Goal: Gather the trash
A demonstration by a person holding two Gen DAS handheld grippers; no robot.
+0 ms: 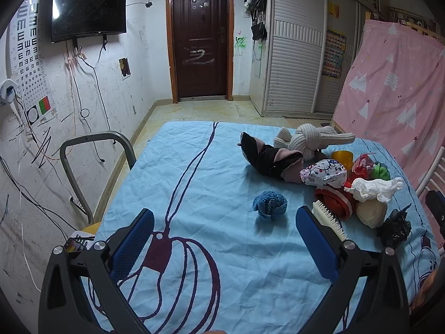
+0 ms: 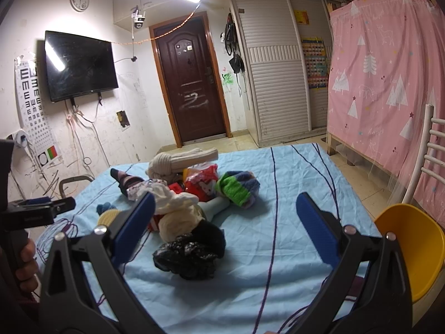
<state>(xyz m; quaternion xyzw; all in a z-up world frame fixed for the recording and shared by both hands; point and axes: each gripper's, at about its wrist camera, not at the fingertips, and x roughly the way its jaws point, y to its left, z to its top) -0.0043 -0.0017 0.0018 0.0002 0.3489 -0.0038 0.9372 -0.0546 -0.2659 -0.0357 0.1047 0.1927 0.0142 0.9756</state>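
Blue-padded jaws of both the left gripper point(image 1: 224, 232) and right gripper point(image 2: 225, 217) gape wide, empty, over clutter.

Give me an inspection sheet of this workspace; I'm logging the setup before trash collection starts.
Surface: table under a wrinkled light blue cloth with dark line drawings.
Job's things: crumpled white tissue, crumpled black plastic bag, printed snack wrapper, red wrapper, all in one pile.
Clutter: knotted cream knit, blue knit ball lying apart from the pile, green striped knit, white brush, orange cup.
Grippers: left gripper and right gripper both have jaws open, holding nothing, above the cloth.
Cables: loose wires hang down the wall under the TV.
Surroundings: brown door, pink curtain, yellow chair, grey chair.
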